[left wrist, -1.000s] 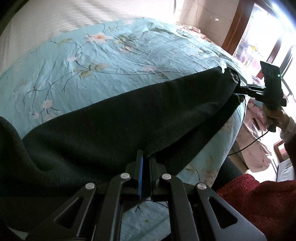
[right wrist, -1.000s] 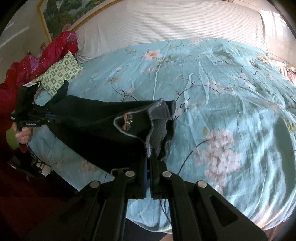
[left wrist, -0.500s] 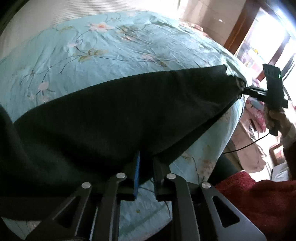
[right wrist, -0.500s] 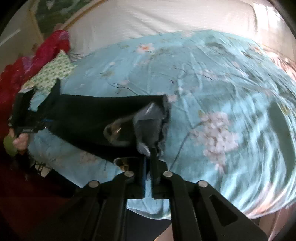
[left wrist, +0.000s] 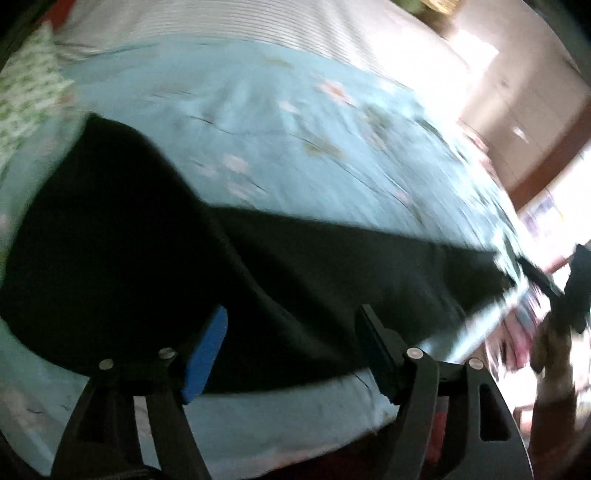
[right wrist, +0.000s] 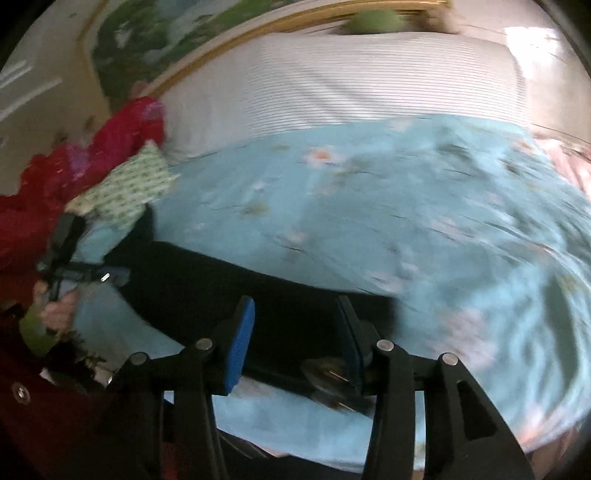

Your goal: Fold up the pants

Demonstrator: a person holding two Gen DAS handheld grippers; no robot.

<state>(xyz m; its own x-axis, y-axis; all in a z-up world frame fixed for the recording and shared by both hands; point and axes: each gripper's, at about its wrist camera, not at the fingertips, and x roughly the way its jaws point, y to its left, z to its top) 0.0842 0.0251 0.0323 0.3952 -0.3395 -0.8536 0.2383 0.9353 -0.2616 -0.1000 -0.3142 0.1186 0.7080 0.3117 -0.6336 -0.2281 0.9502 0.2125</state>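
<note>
Left wrist view: my left gripper (left wrist: 291, 332) and right gripper (right wrist: 295, 332) gape over dark pants (left wrist: 332, 277) along the bed's (left wrist: 258, 129) near edge, where they could slide off.

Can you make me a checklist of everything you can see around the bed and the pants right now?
Surface: bed with a blue flowered sheet, striped white bedding behind it.
Job's things: black pants lying stretched out near the bed's front edge.
Clutter: green-patterned pillow and red clothing at one side of the bed.
Grippers: left hand-held gripper open, right hand-held gripper open, both empty over the pants.
Cables: nothing seen.
Surroundings: gold-framed picture on the wall; everything is blurry.
</note>
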